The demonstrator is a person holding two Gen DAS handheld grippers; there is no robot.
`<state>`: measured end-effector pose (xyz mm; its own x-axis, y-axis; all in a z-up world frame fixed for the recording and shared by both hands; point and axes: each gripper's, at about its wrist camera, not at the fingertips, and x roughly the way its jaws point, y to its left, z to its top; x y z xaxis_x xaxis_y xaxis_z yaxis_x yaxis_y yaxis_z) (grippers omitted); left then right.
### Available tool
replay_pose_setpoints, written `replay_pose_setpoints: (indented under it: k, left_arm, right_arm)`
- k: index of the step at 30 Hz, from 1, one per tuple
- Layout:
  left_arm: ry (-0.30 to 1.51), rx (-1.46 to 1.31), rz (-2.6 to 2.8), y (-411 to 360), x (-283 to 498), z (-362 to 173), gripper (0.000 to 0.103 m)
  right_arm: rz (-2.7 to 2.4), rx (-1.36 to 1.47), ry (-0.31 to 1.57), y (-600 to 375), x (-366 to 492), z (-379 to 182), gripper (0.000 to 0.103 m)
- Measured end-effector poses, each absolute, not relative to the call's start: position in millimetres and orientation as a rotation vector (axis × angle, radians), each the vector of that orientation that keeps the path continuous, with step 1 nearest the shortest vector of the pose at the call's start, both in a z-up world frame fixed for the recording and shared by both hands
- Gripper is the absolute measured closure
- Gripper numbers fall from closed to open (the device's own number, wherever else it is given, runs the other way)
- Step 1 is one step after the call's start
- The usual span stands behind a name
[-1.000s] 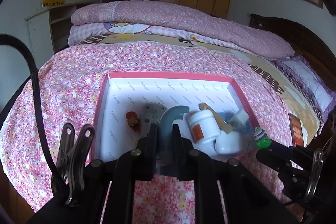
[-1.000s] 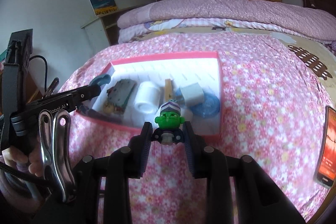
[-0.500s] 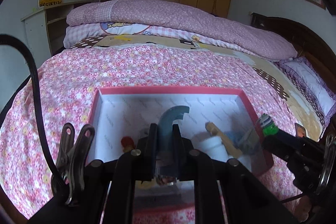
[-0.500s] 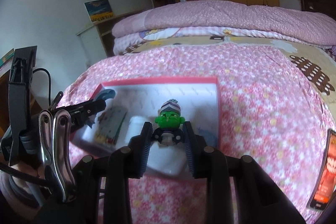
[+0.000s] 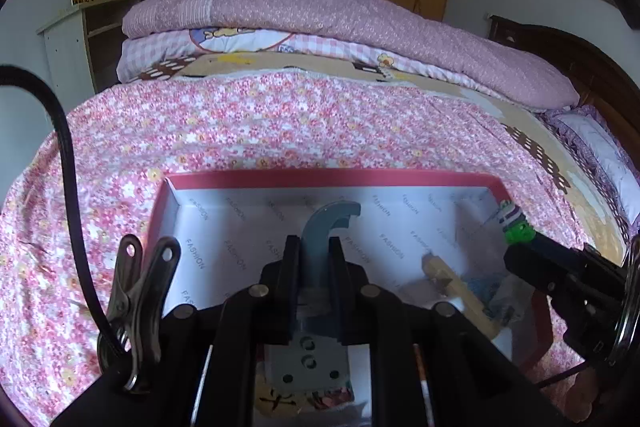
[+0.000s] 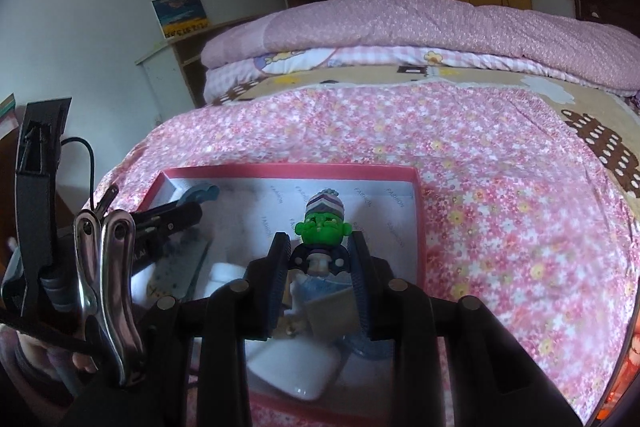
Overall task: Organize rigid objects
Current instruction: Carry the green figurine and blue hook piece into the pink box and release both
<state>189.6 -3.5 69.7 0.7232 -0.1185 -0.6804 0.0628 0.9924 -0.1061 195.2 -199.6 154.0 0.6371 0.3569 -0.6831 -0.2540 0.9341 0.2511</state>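
A pink-rimmed box [image 5: 332,178] with a white lining lies on the flowered bedspread; it also shows in the right wrist view [image 6: 288,171]. My left gripper [image 5: 314,251] is shut on a grey-blue hooked plastic piece [image 5: 328,223] and holds it over the box. My right gripper [image 6: 319,251] is shut on a green-faced toy figure [image 6: 323,225] with a striped cap, held over the box's right part; the figure also shows in the left wrist view [image 5: 516,225]. Below lie a grey perforated block [image 5: 308,363], a wooden piece [image 5: 456,283] and a white jar [image 6: 296,367].
A folded pink quilt [image 5: 340,23] lies across the far side of the bed. A dark wooden headboard [image 5: 592,75] stands at the right. A white shelf unit [image 5: 76,43] stands at the left wall. A phone [image 6: 624,383] lies at the right on the bedspread.
Both grippers have moved forward over the box with their objects still held. The box now fills the lower part of each view and its contents lie under the fingers.
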Motion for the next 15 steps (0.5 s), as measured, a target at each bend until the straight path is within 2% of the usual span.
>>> replay_pose_setpoints:
  k: [9, 11, 13, 15]
  left_arm:
    - [0.738, -0.051, -0.119, -8, 195, 63, 0.088]
    - [0.744, -0.048, -0.117, -9, 196, 61, 0.072]
    - [0.758, -0.053, -0.105, -9, 198, 57, 0.062]
    - [0.764, -0.065, -0.101, -8, 198, 56, 0.060]
  right_arm:
    - [0.367, 0.146, 0.841, -191, 208, 138, 0.072]
    - [0.369, 0.139, 0.845, -188, 209, 134, 0.072]
    - [0.369, 0.131, 0.839, -186, 208, 134, 0.072]
    - [0.372, 0.129, 0.840, -184, 208, 134, 0.067]
